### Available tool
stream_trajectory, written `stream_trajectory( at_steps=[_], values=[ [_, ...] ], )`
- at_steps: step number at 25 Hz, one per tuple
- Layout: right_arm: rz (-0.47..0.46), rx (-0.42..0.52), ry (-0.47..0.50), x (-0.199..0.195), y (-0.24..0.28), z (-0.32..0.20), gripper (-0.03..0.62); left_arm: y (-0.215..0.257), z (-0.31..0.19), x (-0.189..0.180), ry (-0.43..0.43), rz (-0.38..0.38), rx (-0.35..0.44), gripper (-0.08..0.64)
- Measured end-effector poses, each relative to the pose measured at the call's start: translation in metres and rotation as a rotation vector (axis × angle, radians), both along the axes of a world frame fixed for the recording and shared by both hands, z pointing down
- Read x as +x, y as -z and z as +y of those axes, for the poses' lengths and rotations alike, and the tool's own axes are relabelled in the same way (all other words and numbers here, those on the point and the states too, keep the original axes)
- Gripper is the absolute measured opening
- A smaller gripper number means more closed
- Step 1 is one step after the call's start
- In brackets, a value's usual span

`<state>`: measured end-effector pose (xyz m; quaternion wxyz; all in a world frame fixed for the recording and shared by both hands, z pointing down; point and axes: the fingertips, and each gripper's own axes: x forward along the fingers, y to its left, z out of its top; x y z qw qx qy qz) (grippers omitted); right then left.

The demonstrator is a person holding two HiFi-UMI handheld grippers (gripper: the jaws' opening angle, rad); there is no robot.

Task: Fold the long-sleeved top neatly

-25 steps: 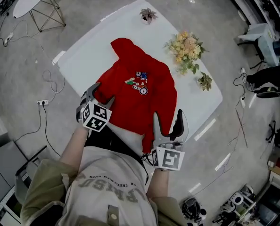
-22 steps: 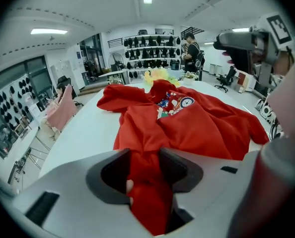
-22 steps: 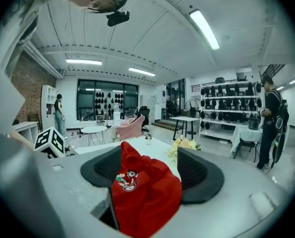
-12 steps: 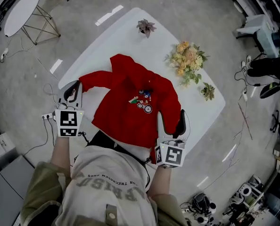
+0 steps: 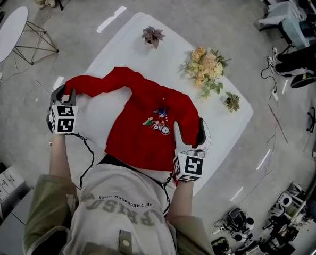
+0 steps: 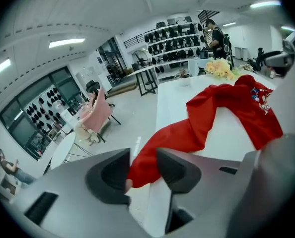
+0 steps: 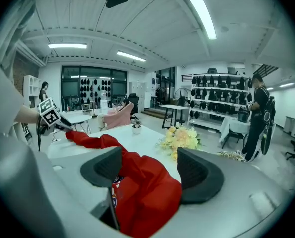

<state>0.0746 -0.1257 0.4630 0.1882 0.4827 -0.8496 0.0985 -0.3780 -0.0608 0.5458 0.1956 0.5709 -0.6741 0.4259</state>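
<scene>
One sleeve inside left claw

The left gripper, fingers just opening slightly, holds the red top's sleeve.
</scene>
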Motion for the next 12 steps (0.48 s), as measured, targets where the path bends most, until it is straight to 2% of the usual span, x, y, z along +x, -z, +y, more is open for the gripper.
stream_trajectory(
  at_steps=[1,2,4,5,7,10,12],
  values=[
    [0.009,-0.004,0.000,0.001,-0.003,-0.002,0.342,0.002,0.001,0.002,0.001,0.015,0.002,0.208],
    [0.019,-0.009,0.003,0.001,-0.006,-0.004,0.342,0.007,0.002,0.004,0.004,0.024,0.017,0.280],
    [0.038,-0.019,0.016,0.000,-0.013,-0.006,0.342,0.023,-0.001,0.013,-0.030,0.024,0.057,0.305],
    [0.048,-0.026,0.025,-0.001,-0.017,-0.008,0.342,0.029,-0.007,0.024,-0.080,0.026,0.068,0.305],
    [0.073,-0.044,0.050,-0.004,-0.026,-0.010,0.342,0.037,-0.028,0.062,-0.226,0.049,0.077,0.305],
    [0.108,-0.077,0.095,-0.014,-0.043,-0.016,0.341,0.034,-0.065,0.144,-0.483,0.114,0.079,0.305],
    [0.108,-0.093,0.121,-0.022,-0.050,-0.022,0.341,0.020,-0.082,0.194,-0.645,0.101,0.044,0.305]
  ],
)
